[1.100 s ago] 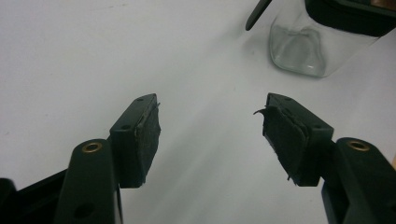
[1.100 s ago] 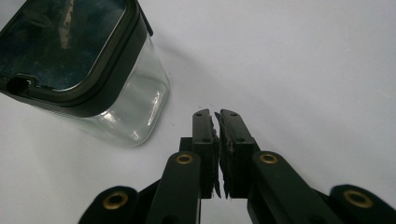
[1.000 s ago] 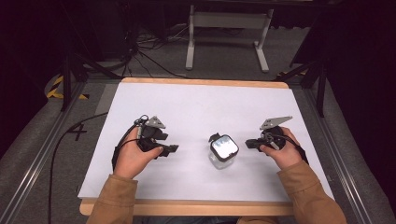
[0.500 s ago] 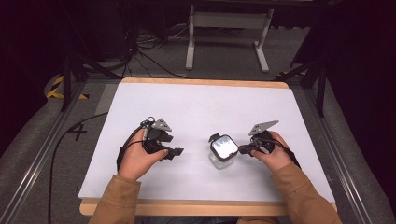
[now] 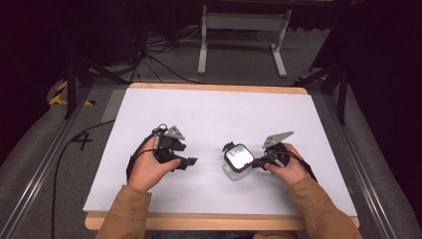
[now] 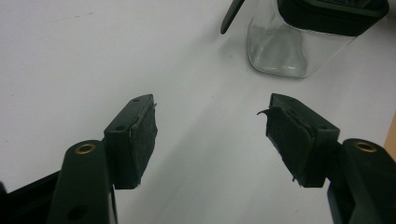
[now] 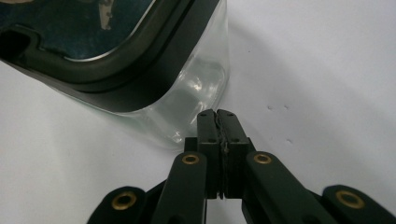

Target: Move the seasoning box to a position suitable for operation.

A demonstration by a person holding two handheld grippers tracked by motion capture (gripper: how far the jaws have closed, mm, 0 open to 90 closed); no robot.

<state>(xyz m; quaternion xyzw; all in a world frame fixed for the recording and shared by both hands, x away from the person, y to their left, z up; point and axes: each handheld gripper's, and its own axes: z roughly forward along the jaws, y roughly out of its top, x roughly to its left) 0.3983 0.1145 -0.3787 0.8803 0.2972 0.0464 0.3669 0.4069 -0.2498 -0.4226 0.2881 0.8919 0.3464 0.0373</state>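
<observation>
High view: clear glass jar with a dark clip lid stands upright on the white surface, near edge, right of centre; the right gripper is at its right side and the left gripper lies well apart to its left. Left gripper view: jaws wide, nothing between them, jar far ahead. Right gripper view: jaws closed on nothing, tips just beside the jar wall; judged early, lid on, jar not yet grasped.

The bench has a white top with a wooden edge. Behind it a grey metal stand is on the dark floor, with black cables near it. A yellow-black tape strip lies at left.
</observation>
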